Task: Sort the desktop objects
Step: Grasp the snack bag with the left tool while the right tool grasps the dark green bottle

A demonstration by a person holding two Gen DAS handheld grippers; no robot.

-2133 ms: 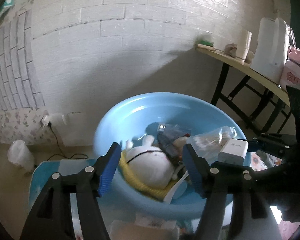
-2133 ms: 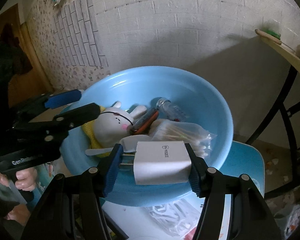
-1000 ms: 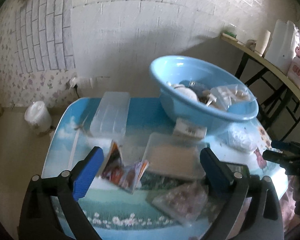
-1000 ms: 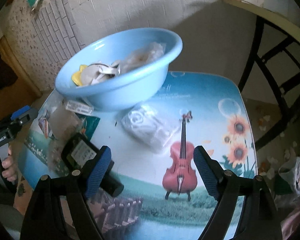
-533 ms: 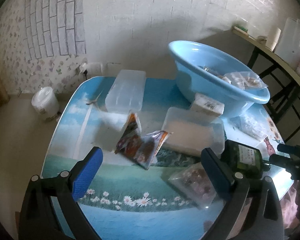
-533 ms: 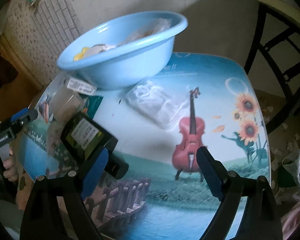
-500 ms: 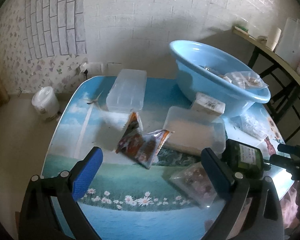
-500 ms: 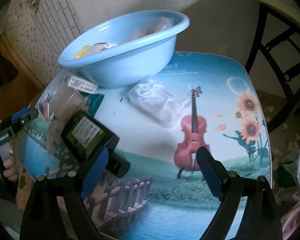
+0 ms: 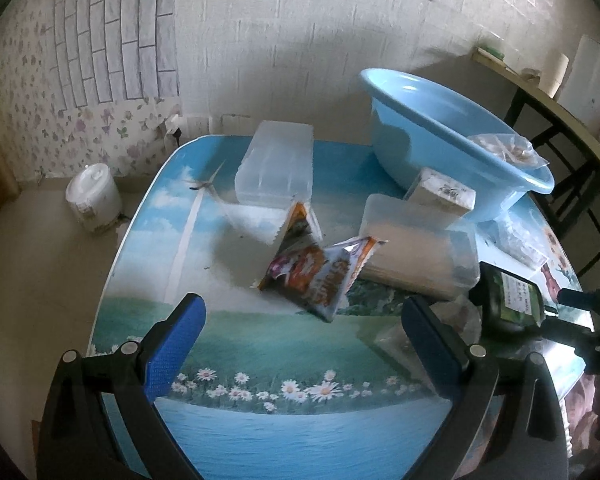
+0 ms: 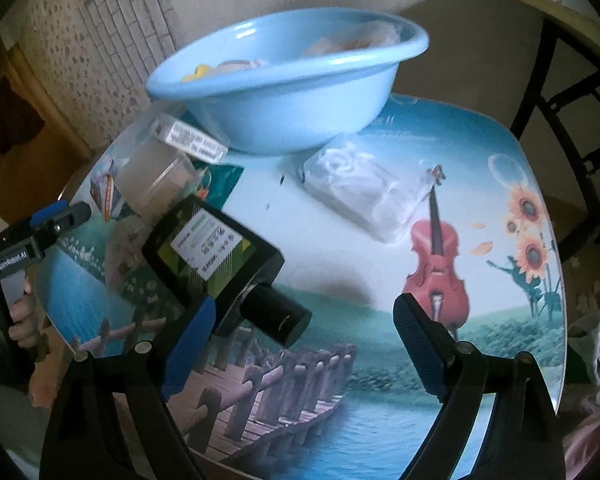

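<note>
My left gripper (image 9: 300, 340) hangs open over the picture-printed table (image 9: 260, 432), short of two orange snack packets (image 9: 316, 268). Beyond them lie a long clear box (image 9: 276, 168), a clear lidded box (image 9: 416, 256) and a small white carton (image 9: 440, 194). The blue basin (image 9: 460, 152) holds several items. My right gripper (image 10: 304, 336) is opening, with nothing pressed between its pads. A dark green bottle (image 10: 212, 256) lies on the table with its black cap just inside the left finger. A clear bag of white pieces (image 10: 364, 192) lies in front of the basin (image 10: 292, 92).
A white jar (image 9: 94, 198) stands on the floor to the left. A side table with black legs (image 9: 540, 92) is at the right, and a plastic bag (image 10: 596, 344) lies on the floor. A hand (image 10: 24, 320) holds the left gripper (image 10: 66, 212) at the table's edge.
Two seconds ago the right gripper held a white charger over the basin; it no longer holds it. Both grippers have pulled back from the basin and sunk toward the table. The right jaws stand wider.
</note>
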